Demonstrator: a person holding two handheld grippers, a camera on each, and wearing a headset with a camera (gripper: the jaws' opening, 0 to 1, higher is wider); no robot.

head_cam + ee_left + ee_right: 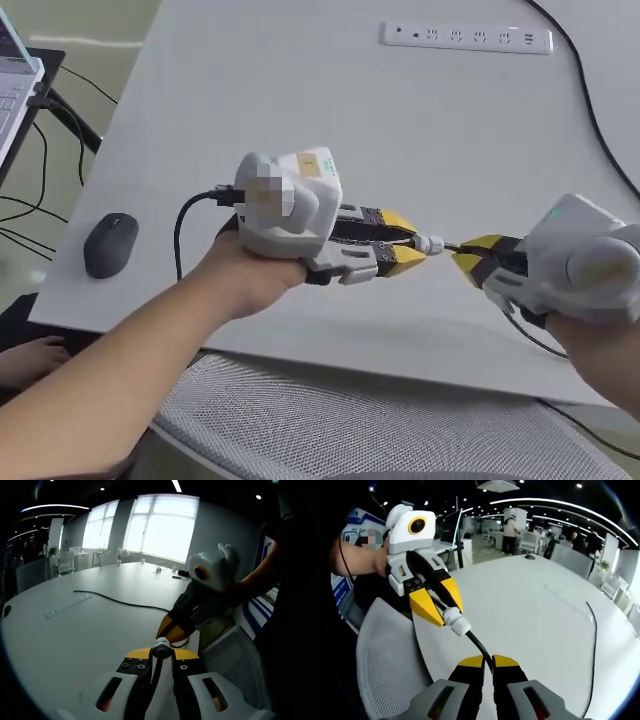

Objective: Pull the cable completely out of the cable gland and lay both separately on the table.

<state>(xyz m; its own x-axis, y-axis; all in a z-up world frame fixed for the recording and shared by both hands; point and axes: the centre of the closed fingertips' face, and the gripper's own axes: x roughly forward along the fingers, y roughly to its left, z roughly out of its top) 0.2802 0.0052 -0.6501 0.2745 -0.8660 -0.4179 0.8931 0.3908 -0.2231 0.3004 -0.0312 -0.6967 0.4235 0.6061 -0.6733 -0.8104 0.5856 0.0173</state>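
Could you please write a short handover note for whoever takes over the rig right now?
Grippers: the left gripper is shut on the white cable gland. The right gripper is shut on the black cable just beyond the gland.
Where: both are held in the air over the near edge of the table, tip to tip.
Done: both parts are gripped. The cable runs into the gland and is not out yet.
Left: pull the grippers apart until the cable comes free, then lay the cable and the gland separately on the table.
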